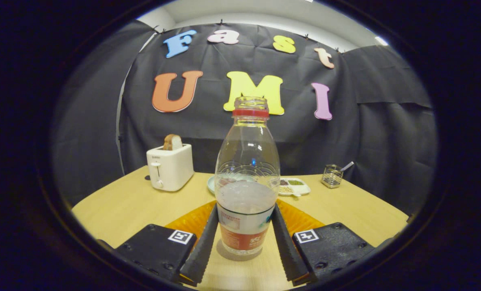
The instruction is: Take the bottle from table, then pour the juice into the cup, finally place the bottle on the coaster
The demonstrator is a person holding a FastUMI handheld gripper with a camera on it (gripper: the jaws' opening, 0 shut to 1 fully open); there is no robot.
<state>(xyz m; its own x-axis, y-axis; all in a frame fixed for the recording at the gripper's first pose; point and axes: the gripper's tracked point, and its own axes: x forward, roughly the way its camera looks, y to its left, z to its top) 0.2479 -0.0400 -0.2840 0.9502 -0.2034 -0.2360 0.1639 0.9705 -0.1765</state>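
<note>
A toaster (170, 166) with bread stands left on the desk (119, 206). At the centre, the uncapped bottle (246, 182), partly filled, stands upright on the desk between the fingers of the hand-held gripper (245, 226), which flank its label closely; whether they press yet I cannot tell. A sectioned dish (293, 186) and wire holder (331, 176) lie right. Best to squeeze squarely at the label and lift straight up, keeping the open neck vertical.

Clear bottle (247, 178) red-ringed neck, white toaster (170, 166), amber ribbed coaster (191, 221)
</note>
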